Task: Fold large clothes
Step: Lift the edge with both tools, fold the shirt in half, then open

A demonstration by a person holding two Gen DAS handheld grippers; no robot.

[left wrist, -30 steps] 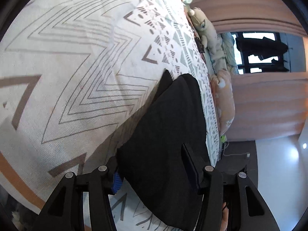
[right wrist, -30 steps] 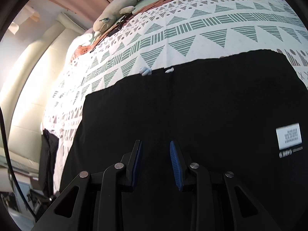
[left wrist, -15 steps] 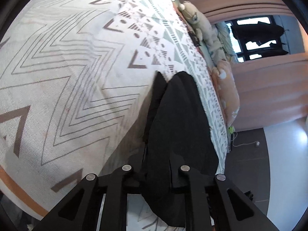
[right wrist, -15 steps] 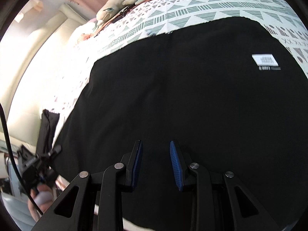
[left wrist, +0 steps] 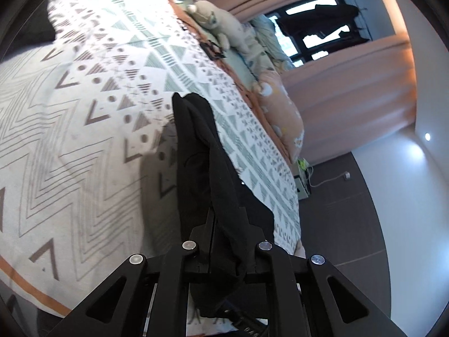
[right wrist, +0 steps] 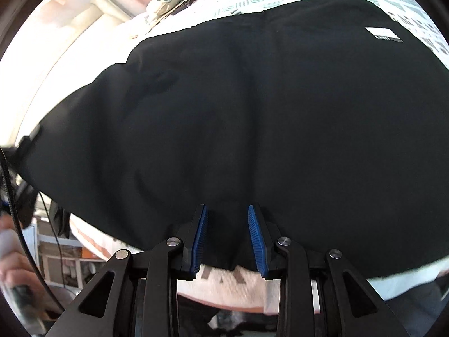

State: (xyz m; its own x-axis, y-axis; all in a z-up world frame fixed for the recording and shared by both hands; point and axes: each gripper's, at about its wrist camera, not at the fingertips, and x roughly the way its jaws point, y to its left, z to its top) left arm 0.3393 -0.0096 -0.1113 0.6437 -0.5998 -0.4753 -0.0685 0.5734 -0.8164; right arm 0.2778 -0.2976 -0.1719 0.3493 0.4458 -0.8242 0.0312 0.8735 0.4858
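Black garment [left wrist: 196,151] edge pinched by closing left gripper [left wrist: 227,241], lifted off bedspread [left wrist: 70,140]

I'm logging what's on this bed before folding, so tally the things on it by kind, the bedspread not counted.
Black garment: 1, its edge pinched in the left gripper
Plush toy: 1
Peach patterned pillow: 1
Light green bedding bundle: 1; hard to tell whether it is one piece
Total: 4
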